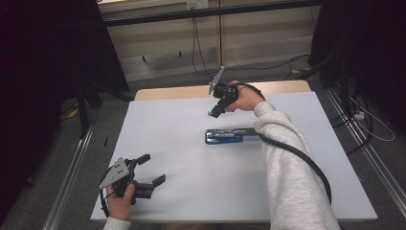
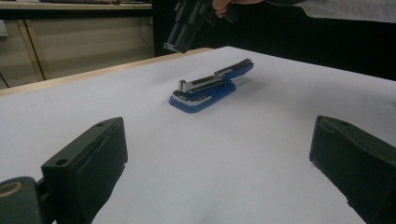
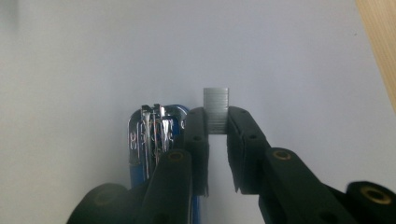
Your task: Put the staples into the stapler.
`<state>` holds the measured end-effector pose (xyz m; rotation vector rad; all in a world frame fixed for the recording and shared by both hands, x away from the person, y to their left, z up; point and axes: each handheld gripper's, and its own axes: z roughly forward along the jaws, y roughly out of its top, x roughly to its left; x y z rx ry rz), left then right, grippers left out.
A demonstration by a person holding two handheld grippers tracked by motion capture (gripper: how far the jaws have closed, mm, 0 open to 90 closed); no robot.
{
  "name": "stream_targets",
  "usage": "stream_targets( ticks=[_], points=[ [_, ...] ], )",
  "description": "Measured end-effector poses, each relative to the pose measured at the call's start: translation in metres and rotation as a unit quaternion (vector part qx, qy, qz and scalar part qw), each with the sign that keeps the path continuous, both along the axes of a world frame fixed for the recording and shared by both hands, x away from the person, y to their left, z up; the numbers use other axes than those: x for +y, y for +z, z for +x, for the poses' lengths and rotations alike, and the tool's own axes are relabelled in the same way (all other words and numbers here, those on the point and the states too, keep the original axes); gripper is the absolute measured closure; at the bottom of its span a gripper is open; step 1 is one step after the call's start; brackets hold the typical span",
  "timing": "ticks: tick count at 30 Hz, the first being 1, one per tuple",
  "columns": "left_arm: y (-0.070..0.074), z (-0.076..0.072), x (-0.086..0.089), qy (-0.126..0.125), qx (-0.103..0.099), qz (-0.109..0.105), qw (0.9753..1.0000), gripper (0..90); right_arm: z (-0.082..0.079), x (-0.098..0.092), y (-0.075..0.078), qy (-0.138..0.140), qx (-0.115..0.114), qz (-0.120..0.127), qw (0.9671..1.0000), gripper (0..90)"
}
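Right gripper view: right hand-held gripper (image 3: 218, 122) pinches staple strip (image 3: 216, 108) above blue stapler (image 3: 154, 135), open mid-table (image 1: 167, 143). Strip light, stiff, likely brittle; hold flat sides gently. Left hand-held gripper (image 1: 151, 170) spread, empty, near front edge

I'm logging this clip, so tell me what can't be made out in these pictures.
- Stapler: its right end is hidden by the sleeve in the high view.
- Staples: lower part hidden between the right tool jaws, right gripper view.
- Stapler's inside: too small and blurred in the left gripper view to tell whether it is loaded.
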<state>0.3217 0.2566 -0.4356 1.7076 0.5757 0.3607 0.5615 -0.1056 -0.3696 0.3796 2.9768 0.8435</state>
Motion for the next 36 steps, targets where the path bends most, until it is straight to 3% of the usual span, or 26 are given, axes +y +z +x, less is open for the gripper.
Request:
stream_targets(
  ticks=[25,34,36],
  points=[
    [-0.001,0.001,-0.001,-0.001,0.001,-0.001,1.0,4.2,-0.01,0.0,0.003,0.016,-0.001,-0.006,0.9999,78.4],
    [0.0,0.002,-0.001,0.0,-0.006,0.009,0.9999,4.2,-0.019,0.003,0.004,0.019,0.005,-0.009,0.9998,78.4],
    [0.0,0.002,-0.002,-0.002,0.003,0.005,1.0,4.2,-0.02,0.003,0.004,0.021,0.006,-0.007,0.9997,78.4]
  ],
)
